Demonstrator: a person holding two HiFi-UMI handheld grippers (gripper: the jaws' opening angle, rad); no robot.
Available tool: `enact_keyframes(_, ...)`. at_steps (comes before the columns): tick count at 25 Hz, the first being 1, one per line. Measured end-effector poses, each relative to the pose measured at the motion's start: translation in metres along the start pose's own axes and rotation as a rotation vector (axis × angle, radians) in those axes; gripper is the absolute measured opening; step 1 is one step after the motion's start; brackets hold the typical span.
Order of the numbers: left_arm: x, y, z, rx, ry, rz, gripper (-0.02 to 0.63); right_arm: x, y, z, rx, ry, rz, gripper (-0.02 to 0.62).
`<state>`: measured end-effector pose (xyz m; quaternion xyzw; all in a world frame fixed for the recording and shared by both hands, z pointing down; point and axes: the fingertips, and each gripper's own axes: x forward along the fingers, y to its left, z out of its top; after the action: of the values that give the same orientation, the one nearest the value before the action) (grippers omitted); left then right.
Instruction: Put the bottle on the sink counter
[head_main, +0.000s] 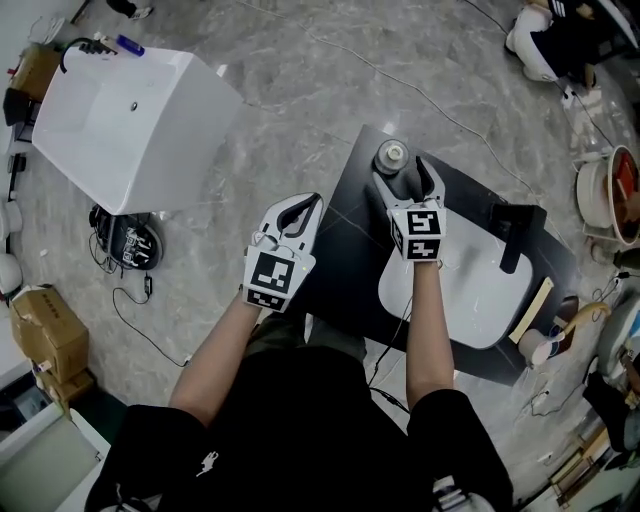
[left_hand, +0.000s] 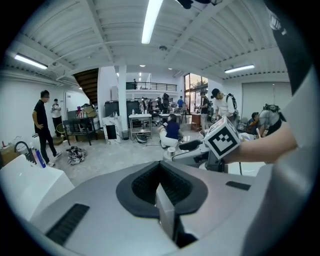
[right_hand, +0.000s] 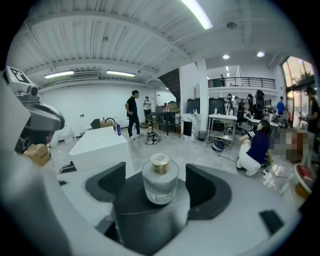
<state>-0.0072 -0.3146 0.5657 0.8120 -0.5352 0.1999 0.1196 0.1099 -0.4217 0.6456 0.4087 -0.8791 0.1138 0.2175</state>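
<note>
I read the small round frosted-glass bottle (right_hand: 160, 182) as matt, cap (right_hand: 160, 163) brushed gold metal | black sink counter slab (head_main: 345, 225) smooth, faint sheen | white oval basin (head_main: 470, 300) at 3 o'clock glossy, ceramic-looking | grey marble-look floor (head_main: 300, 90) polished | left gripper (left_hand: 162, 195) shell smooth matt grey plastic, pads (left_hand: 142, 182) ribbed black

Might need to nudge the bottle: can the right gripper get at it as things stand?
Probably yes. The right gripper's jaws stand wide apart on either side of the upright bottle on the counter, pads off it, with nothing else between them.
</note>
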Motion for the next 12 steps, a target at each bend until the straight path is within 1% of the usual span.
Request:
enact_keyframes(1,-0.005,-0.002,0.003,0.006,-0.006,-0.016,0.003,-0.008,0.002,0.003,0.011,-0.007,-0.009,0.373)
enact_keyframes(3,-0.017,-0.004,0.009,0.014,-0.021,-0.040,0.003,-0.026,0.006,0.012,0.035,-0.028,-0.035,0.340)
enact_keyframes(4,-0.023,-0.004,0.011,0.016,-0.028,-0.049,0.003,-0.035,0.008,0.016,0.048,-0.042,-0.054,0.308)
enact_keyframes(6,-0.035,-0.003,0.015,0.020,-0.045,-0.059,0.003,-0.054,0.013,0.025,0.074,-0.073,-0.096,0.224)
enact_keyframes(9,-0.054,-0.002,0.022,0.029,-0.086,-0.063,0.003,-0.084,0.025,0.037,0.114,-0.118,-0.141,0.136)
enact_keyframes(12,-0.074,0.001,0.027,0.014,-0.120,-0.061,0.002,-0.114,0.041,0.044,0.155,-0.151,-0.166,0.074)
